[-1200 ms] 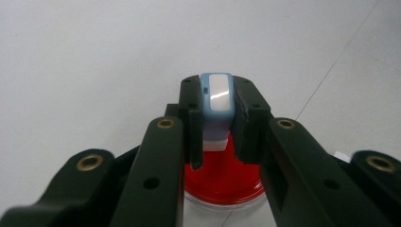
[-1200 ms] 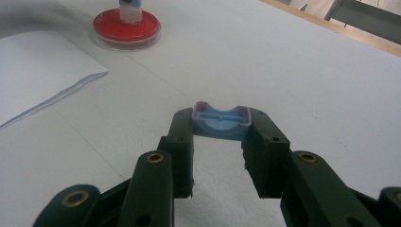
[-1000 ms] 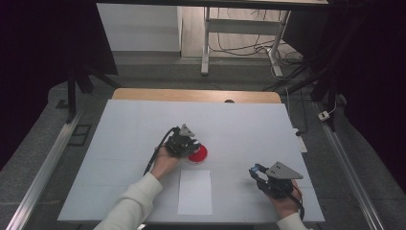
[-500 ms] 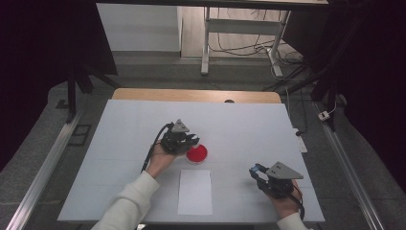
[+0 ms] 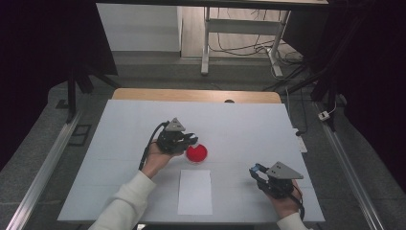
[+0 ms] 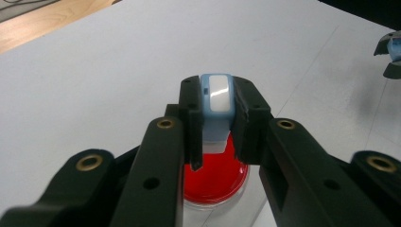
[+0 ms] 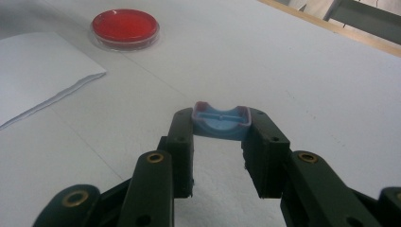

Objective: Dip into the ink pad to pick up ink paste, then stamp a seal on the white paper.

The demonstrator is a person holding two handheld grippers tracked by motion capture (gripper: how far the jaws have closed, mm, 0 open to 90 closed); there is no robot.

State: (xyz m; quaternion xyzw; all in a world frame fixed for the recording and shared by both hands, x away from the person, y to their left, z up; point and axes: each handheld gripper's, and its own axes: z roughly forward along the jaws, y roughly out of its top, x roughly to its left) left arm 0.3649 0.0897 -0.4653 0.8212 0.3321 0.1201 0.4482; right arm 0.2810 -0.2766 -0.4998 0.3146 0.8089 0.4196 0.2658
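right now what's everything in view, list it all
table: one, white top with a wood far edge, centre of the high view
dish: one, clear with red fill, mid-table, just right of the left hand-held gripper
paper: one, white sheet, near edge, below the dish
blue piece: one, light blue with a white face, clamped in the left hand-held gripper above the dish
blue cap: one, blue, clamped in the right hand-held gripper
left hand-held gripper: one, black, mid-table
right hand-held gripper: one, black, near right
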